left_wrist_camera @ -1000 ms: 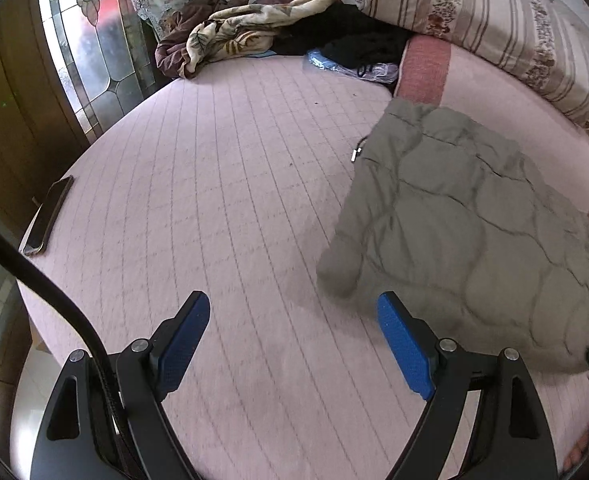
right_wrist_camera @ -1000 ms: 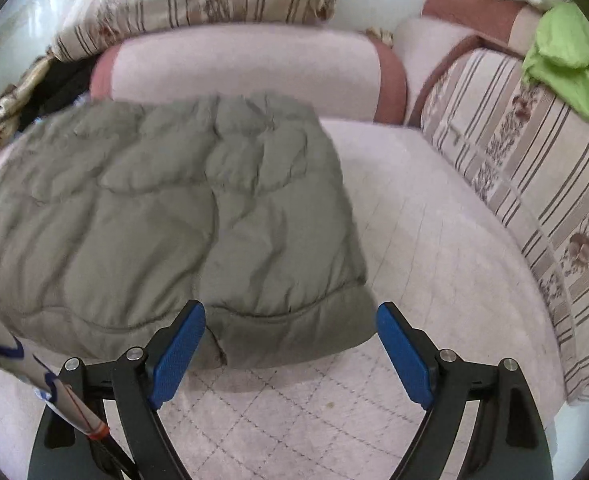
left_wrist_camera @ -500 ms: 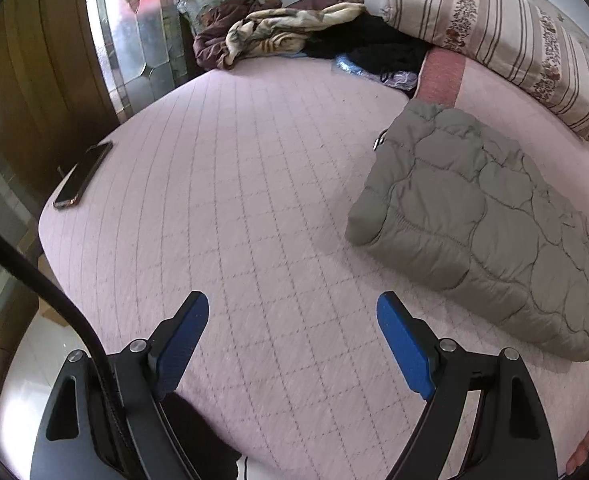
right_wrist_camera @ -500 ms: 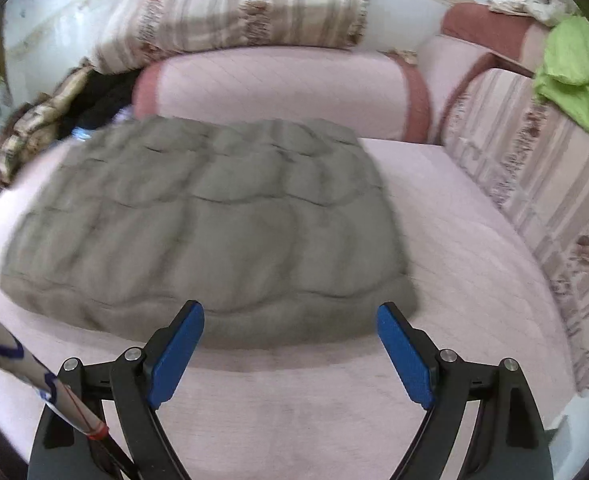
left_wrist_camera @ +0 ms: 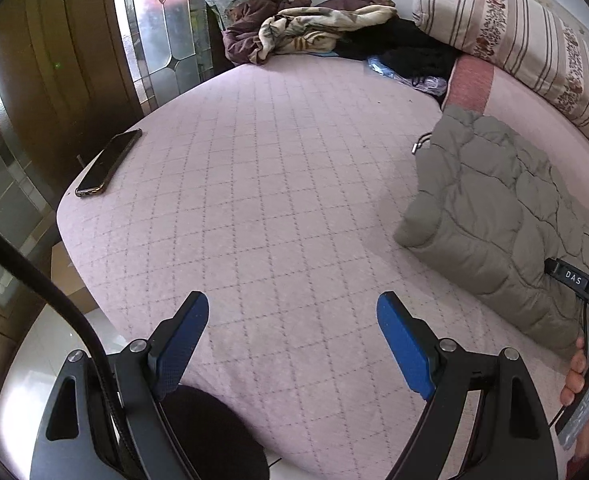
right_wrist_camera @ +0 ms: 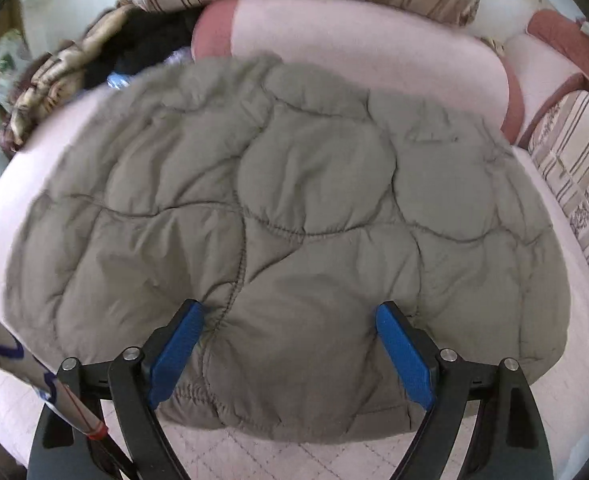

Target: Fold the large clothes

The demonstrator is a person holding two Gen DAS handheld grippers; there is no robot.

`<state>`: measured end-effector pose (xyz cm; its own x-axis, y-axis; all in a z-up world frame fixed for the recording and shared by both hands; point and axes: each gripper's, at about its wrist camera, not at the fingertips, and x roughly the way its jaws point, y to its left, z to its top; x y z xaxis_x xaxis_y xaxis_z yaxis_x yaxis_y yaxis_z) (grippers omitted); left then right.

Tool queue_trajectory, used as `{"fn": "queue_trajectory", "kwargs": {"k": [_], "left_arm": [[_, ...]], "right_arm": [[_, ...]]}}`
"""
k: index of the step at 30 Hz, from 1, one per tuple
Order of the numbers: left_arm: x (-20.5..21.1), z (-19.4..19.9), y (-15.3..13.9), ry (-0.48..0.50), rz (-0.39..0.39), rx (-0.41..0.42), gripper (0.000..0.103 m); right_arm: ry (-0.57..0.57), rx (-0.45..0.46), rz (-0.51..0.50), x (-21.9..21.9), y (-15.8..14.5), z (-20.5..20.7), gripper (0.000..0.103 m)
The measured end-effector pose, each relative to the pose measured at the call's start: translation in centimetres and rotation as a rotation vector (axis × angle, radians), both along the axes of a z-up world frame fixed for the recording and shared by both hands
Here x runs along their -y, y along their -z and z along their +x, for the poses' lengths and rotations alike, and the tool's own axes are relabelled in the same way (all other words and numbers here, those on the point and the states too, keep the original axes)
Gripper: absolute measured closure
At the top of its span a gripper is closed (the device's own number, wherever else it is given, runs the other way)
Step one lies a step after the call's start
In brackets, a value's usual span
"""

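Right gripper [right_wrist_camera: 290,344] advancing over folded grey-green quilted puffer jacket [right_wrist_camera: 278,216], jaws wide, straddling near edge; left gripper [left_wrist_camera: 292,340] hovering wide, empty.

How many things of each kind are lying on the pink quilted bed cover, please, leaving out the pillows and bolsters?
Folded grey-green quilted jackets: 1
Phones: 1
Heaps of unfolded clothes at the far edge: 1
Total: 3

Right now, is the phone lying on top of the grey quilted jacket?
No, the phone lies on the bare pink bedcover near its left edge, well apart from the grey quilted jacket on the right.
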<state>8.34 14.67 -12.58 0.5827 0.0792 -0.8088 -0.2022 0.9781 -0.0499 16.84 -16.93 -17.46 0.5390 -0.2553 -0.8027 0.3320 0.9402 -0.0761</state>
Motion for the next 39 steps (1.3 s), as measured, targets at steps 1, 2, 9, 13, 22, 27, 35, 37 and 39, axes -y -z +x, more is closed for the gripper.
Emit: {"fn": "queue_trajectory", "kwargs": {"k": [1,2,9,13,22,27,35,37,39], "left_arm": [[-0.3,0.0,0.1,-0.003,0.005,0.008,0.017],[-0.5,0.1,0.2,-0.008,0.011,0.013,0.017],[-0.8,0.9,1.4,0.004,0.008,0.005,0.017],[-0.9,1.2,1.7,0.015,0.03,0.001,0.017],[-2.5,1.8,2.6,-0.007,0.025,0.001,0.017],[-2.5,1.9,2.9,0.009,0.012,-0.01,0.017],[-2.6,0.9,1.9,-0.002,0.03,0.01,0.017],[-2.3,0.6,1.6,0.003,0.03,0.011,0.017],[-1.9,0.1,1.2,0.012,0.031,0.017,0.017]], "right_arm": [[0.0,0.019,-0.016,-0.4,-0.7,-0.3,0.012],[-0.003,0.05,-0.036,-0.9,-1.6,-0.6,0.012],[-0.1,0.104,-0.121,-6.2,-3.2,1.6,0.012],[-0.117,0.009,-0.14,-7.6,0.0,6.4,0.012],[-0.07,0.077,-0.132,-7.7,-3.4,6.9,0.012],[-0.099,-0.005,-0.132,-9.4,-1.2,9.6,0.012],[-0.101,-0.005,-0.078,-7.7,-1.5,8.2,0.006],[-0.106,0.016,-0.121,-6.5,-1.5,5.9,0.006],[-0.11,0.016,-0.141,-5.1,-1.2,3.8,0.006]]}}
